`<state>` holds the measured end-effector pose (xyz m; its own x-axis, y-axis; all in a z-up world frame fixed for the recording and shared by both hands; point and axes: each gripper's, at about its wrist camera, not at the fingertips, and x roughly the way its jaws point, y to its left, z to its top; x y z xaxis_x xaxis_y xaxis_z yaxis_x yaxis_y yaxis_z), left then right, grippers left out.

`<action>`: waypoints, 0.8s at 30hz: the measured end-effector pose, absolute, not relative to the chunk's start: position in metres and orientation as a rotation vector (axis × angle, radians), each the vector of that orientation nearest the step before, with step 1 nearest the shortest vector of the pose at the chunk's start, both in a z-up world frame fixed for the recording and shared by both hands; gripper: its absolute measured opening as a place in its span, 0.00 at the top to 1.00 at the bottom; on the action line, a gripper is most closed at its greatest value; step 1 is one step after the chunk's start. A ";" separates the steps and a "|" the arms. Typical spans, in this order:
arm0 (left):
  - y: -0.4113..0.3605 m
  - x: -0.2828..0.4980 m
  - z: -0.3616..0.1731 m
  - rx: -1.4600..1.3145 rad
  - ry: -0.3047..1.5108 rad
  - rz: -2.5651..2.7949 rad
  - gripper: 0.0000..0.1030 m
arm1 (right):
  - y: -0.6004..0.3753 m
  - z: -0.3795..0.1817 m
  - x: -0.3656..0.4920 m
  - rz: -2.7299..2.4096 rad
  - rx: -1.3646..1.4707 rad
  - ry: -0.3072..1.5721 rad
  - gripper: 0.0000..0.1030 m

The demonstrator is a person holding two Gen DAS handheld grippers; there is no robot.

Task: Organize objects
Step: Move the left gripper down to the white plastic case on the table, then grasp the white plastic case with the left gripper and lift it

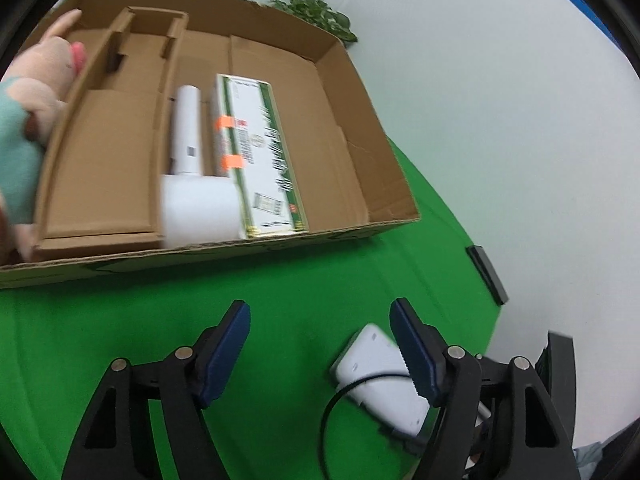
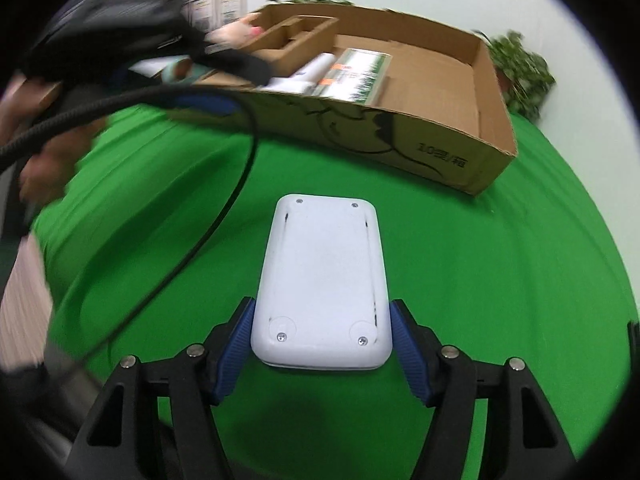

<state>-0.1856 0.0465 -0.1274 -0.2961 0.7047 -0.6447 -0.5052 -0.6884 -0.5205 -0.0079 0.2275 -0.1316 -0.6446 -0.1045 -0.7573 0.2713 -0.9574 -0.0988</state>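
The right gripper [image 2: 321, 354] is clamped on the white device [image 2: 322, 280], its long axis pointing ahead toward the cardboard box [image 2: 400, 136] (hair dryer and carton already inside). The left gripper [image 1: 322, 346] hangs spread and empty, nearer the box.

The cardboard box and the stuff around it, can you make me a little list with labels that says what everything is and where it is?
surface: green cloth
cardboard box: open, on the cloth
inside box: white hair dryer, green-and-white carton with orange tape, lying side by side
plush toy: at the box's left edge
white device: underside up, screws showing
right gripper: shut on white device, blue pads on both sides
left gripper: open, holding nothing
behind box: leafy plant
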 end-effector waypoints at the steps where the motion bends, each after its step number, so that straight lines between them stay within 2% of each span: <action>1: 0.053 -0.188 -0.130 -1.172 -0.279 2.009 0.34 | 0.227 -0.132 -0.004 -2.647 1.194 0.320 0.36; 4: 0.076 -0.192 -0.142 -1.216 -0.264 1.920 0.43 | 0.226 -0.135 0.002 -2.636 1.197 0.339 0.37; 8: 0.097 -0.188 -0.158 -1.275 -0.222 1.837 0.51 | 0.231 -0.135 0.000 -2.644 1.219 0.258 0.37; 17: 0.089 -0.179 -0.179 -1.368 -0.250 1.763 0.53 | 0.236 -0.138 -0.011 -2.684 1.241 0.147 0.37; 24: 0.080 -0.171 -0.189 -1.396 -0.367 1.658 0.54 | 0.236 -0.138 -0.022 -2.736 1.267 0.092 0.36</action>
<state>-0.1707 0.0802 -0.1887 0.0529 0.7786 -0.6253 -0.4423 -0.5431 -0.7137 -0.0224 0.2362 -0.1379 -0.6405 -0.0875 -0.7630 0.1388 -0.9903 -0.0030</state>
